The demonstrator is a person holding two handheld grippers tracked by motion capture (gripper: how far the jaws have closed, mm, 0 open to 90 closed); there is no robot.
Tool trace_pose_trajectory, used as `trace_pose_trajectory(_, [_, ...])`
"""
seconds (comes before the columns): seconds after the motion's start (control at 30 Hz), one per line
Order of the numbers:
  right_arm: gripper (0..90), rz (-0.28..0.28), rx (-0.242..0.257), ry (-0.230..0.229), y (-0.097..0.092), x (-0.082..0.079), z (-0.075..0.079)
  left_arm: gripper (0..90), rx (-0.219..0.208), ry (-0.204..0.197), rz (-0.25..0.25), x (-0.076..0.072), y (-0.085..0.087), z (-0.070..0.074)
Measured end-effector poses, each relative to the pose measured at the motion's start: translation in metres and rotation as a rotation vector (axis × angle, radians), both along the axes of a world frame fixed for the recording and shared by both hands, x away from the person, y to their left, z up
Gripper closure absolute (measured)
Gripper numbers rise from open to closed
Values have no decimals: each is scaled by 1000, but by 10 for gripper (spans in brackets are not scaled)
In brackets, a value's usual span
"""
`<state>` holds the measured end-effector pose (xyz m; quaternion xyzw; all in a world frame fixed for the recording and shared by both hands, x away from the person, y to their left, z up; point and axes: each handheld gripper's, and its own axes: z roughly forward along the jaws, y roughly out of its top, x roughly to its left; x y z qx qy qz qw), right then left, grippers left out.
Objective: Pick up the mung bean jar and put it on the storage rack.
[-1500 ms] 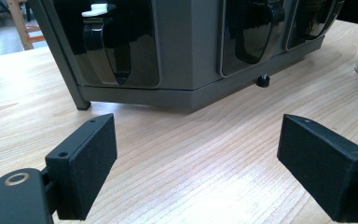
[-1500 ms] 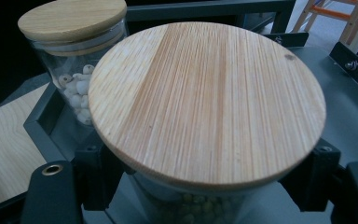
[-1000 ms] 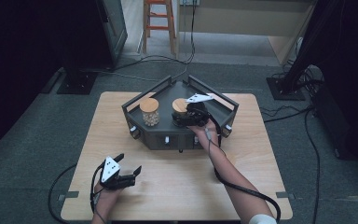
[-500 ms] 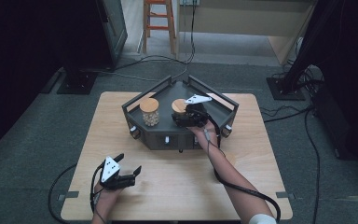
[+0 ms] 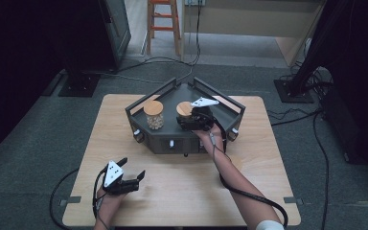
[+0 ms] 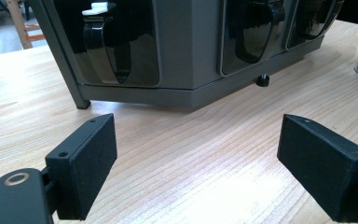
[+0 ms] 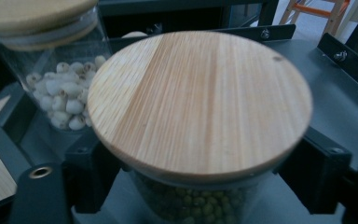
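Jar of green beans [image 7: 200,140], upright under its round wooden lid [image 5: 184,108], stands on the dark tray-top of the grey stand [image 5: 223,103], directly between the black jaws of the right gripper [image 5: 188,122], its long axis vertical and crosswise to their level reach. Those jaws have just been opening, and whether the pads now press on the glass cannot be told. Beside it stands the jar of white beans [image 5: 154,115], while the left gripper [image 5: 131,174] rests well apart on the wooden table [image 5: 249,191], jaws wide and empty, so the right hand is plainly nearer.
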<state>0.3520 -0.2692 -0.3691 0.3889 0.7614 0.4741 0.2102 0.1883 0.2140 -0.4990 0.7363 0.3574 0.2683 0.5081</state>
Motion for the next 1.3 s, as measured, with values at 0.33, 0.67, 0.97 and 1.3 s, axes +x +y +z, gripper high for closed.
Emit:
trace_pose_trajectory(0.33, [122, 0, 13, 0, -7, -4, -2, 118, 1, 1, 1, 0, 0, 0])
trace_pose_trajectory(0.67, [122, 12, 1, -5, -12, -12, -1, 118, 3, 6, 3, 1, 0, 0])
trace_pose_trajectory(0.97, [122, 21, 6, -11, -20, -21, 0, 118, 8, 5, 6, 1, -1, 0])
trace_pose_trajectory(1.3, [123, 28, 20, -14, -30, -31, 0, 118, 14, 9, 4, 2, -2, 0])
